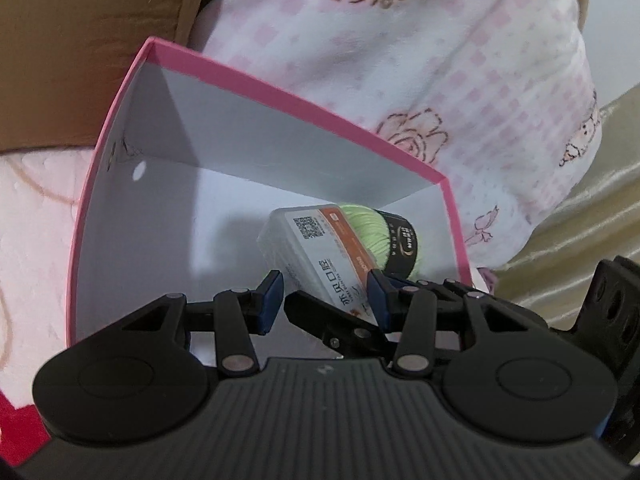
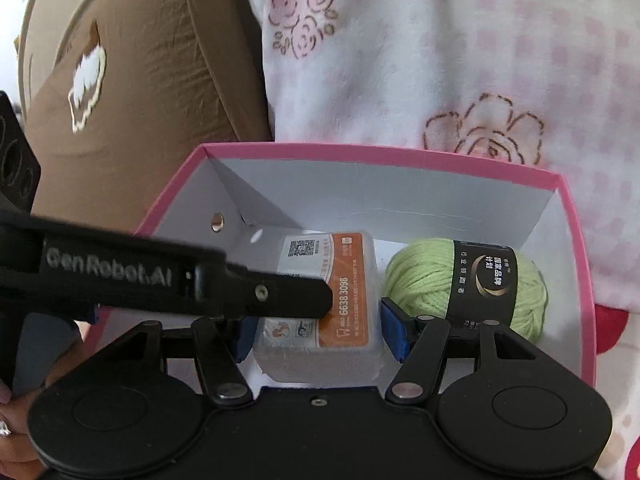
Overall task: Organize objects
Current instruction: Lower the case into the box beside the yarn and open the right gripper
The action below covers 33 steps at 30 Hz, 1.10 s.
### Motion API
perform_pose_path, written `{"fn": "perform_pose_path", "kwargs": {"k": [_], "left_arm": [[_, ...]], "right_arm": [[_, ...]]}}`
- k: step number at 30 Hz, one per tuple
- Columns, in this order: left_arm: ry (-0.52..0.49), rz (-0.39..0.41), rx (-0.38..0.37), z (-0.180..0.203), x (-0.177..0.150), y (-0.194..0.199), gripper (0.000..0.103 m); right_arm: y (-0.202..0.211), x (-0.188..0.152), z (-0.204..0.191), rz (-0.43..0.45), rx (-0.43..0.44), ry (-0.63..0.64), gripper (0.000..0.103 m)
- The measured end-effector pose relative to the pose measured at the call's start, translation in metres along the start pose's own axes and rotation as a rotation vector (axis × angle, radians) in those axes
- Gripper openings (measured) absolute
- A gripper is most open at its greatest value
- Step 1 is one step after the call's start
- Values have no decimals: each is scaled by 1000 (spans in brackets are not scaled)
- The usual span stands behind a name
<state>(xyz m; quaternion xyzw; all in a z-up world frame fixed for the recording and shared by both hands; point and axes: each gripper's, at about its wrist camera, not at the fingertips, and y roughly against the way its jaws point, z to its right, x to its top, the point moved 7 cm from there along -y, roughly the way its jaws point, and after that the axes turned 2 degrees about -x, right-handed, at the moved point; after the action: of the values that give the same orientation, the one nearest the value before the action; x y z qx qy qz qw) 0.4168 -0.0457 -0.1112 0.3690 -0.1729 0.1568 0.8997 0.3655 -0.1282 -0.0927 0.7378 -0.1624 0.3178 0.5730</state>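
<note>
A translucent plastic box (image 1: 320, 236) (image 2: 348, 280) with an orange label sits low inside a pink box (image 1: 280, 92) (image 2: 360, 150) with white walls. My right gripper (image 2: 319, 330) is shut on its two sides. My left gripper (image 1: 326, 284) is shut on it too, one finger (image 2: 280, 292) lying across the label and the other hidden beneath. The right gripper's finger (image 1: 328, 312) crosses the left wrist view. A ball of green yarn (image 1: 368, 232) (image 2: 424, 280) with a black band lies just right of the plastic box. Whether the plastic box touches the floor is hidden.
The pink box rests on a pink-and-white flowered blanket (image 1: 400, 60) (image 2: 440, 60). A brown cushion (image 1: 80, 40) (image 2: 140, 80) stands behind it on the left. Golden satin cloth (image 1: 580, 220) lies to the right. A person's hand (image 2: 12, 420) shows at the lower left.
</note>
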Motion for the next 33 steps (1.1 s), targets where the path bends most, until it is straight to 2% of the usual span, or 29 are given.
{"fn": "perform_pose_path", "kwargs": {"k": [6, 9, 10, 15, 18, 22, 25, 27, 29, 33], "left_arm": [[12, -8, -21, -9, 0, -8, 43], [6, -11, -4, -10, -1, -10, 43], [-1, -9, 7, -10, -2, -10, 40], [-34, -6, 17, -8, -5, -9, 40], [-47, -19, 25, -9, -8, -10, 39], [-56, -17, 51, -9, -9, -12, 32], [-33, 14, 53, -11, -9, -11, 26], [-1, 28, 30, -12, -11, -12, 26], [0, 13, 41, -12, -15, -14, 26], [-24, 23, 71, -11, -16, -11, 26]], "right_arm": [[-13, -1, -3, -57, -31, 35, 67], [-17, -2, -6, -69, -57, 50, 67], [-18, -3, -7, -72, -65, 57, 66], [-26, -10, -3, -109, -121, -7, 66], [-31, -14, -1, -117, -150, 7, 66], [-37, -14, 1, -142, -142, 0, 66], [-38, -14, 2, -163, -145, 7, 65], [-38, -15, 2, -177, -132, -8, 65], [-38, -17, 2, -203, -101, -17, 65], [-29, -19, 8, -196, -133, -12, 69]]}}
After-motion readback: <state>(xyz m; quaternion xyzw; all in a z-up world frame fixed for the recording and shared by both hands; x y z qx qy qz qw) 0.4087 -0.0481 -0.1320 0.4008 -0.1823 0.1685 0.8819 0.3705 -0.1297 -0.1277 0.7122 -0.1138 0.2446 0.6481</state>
